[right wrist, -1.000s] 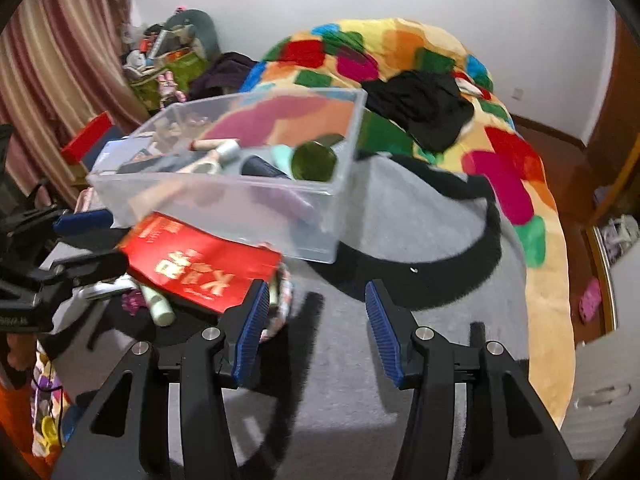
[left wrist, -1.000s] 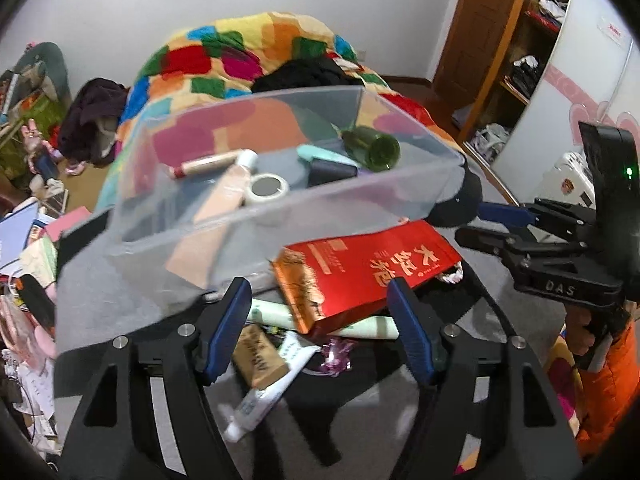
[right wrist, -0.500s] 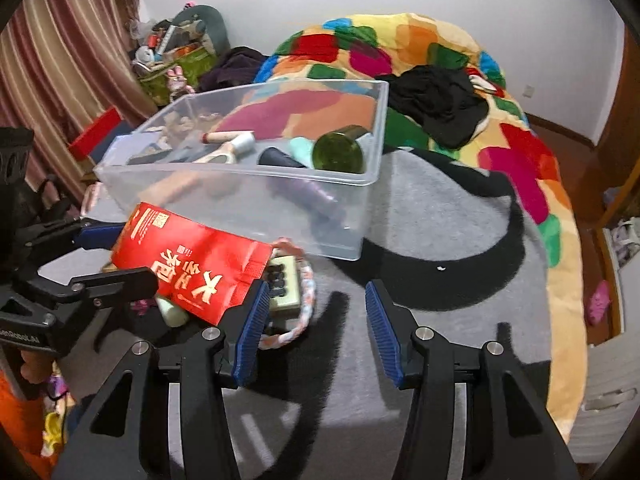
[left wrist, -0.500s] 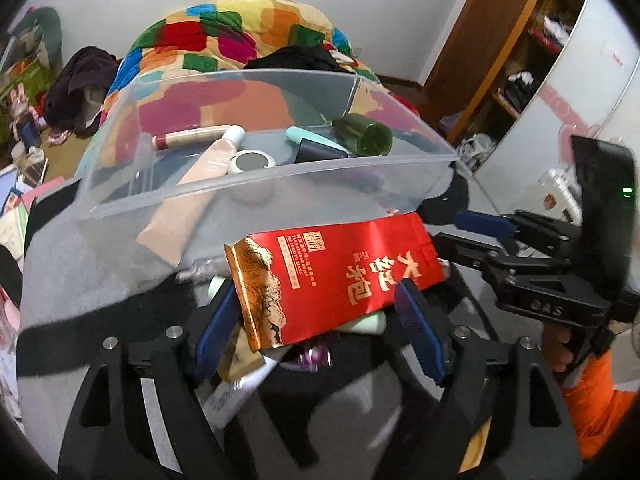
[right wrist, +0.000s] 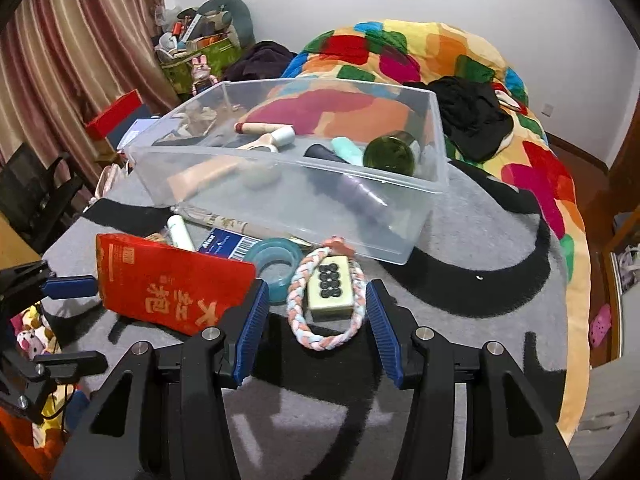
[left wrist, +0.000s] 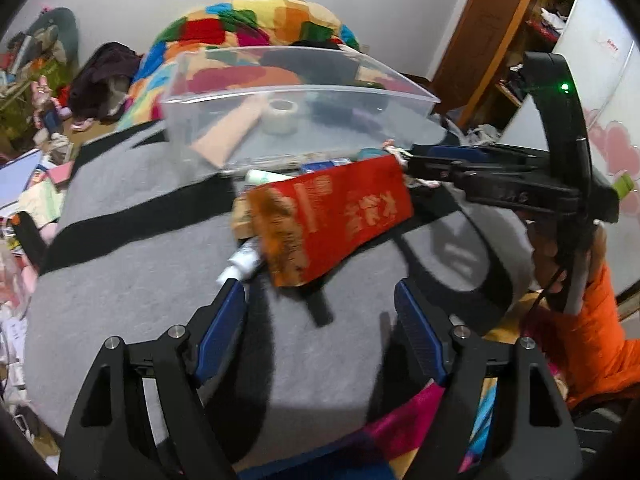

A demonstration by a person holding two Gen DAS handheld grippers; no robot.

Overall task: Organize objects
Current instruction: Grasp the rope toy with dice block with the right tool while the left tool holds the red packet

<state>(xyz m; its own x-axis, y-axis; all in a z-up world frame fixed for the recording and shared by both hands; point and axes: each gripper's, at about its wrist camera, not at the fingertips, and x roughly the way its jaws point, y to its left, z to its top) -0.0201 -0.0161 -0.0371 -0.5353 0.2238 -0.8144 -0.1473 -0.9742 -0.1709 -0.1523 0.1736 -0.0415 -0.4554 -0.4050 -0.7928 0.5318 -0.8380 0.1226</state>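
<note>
Two ribbed blue-padded tools, left and right, both apart, empty, over fuzzy grey blanket.

Home bedroom; patchwork-quilted bed

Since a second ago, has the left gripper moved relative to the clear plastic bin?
Yes. The left gripper has pulled back from the clear plastic bin, which now sits farther up its view; its jaws stand open and empty.

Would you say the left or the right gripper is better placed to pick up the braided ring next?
Right. The right gripper is open with the braided ring between its pads; the left gripper hangs over bare blanket.
</note>
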